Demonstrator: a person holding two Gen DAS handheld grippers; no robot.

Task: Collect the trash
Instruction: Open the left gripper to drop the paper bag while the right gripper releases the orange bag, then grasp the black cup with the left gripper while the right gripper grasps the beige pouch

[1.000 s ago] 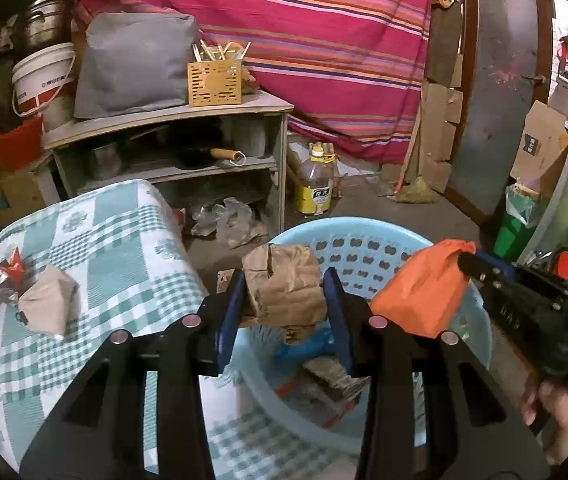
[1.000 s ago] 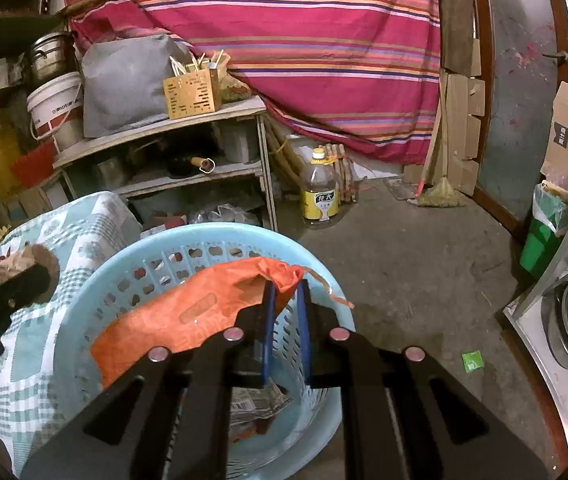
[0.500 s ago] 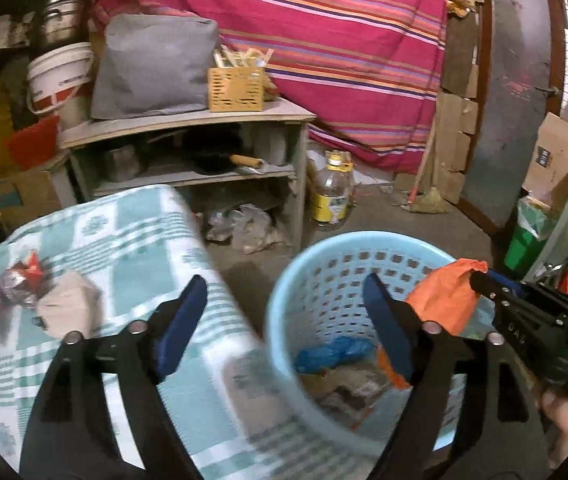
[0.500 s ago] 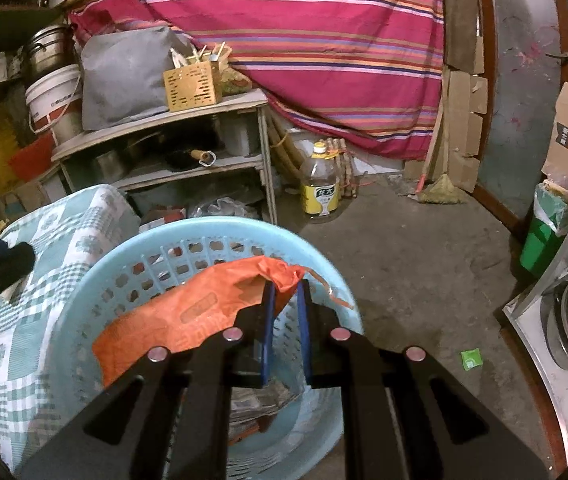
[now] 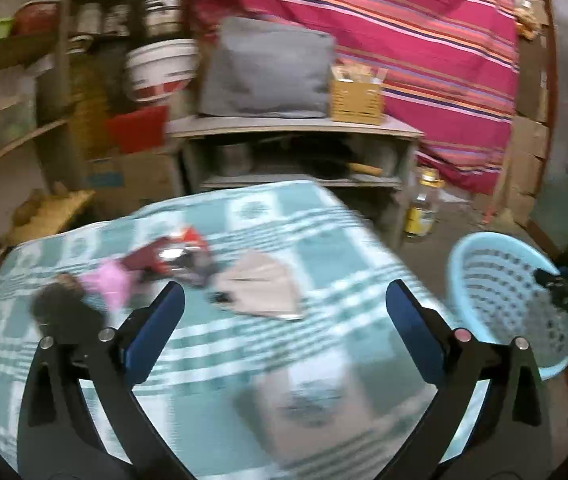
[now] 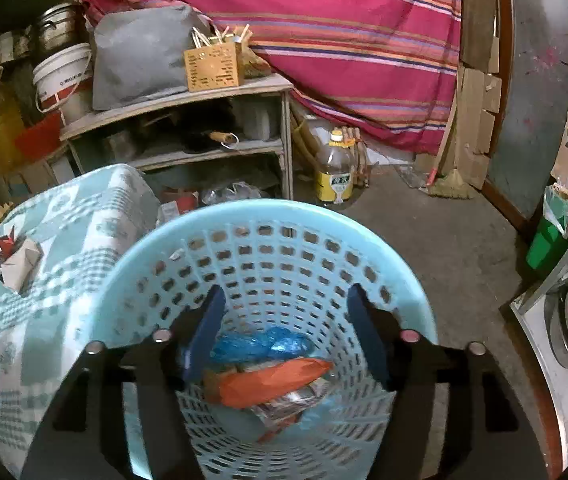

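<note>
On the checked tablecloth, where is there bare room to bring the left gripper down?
The tablecloth is bare in front of the brown paper wad, out to its edge by the blue basket. It is crowded at the left, where the red wrapper and pink scrap lie.

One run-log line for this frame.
left gripper: open, over table | right gripper: open above basket | orange bag: in basket | brown paper: on table

The right hand-held gripper has opened; the crumpled orange plastic bag now lies in the pale blue perforated plastic basket, low in frame.

The left hand-held gripper has swung over the bench.
</note>
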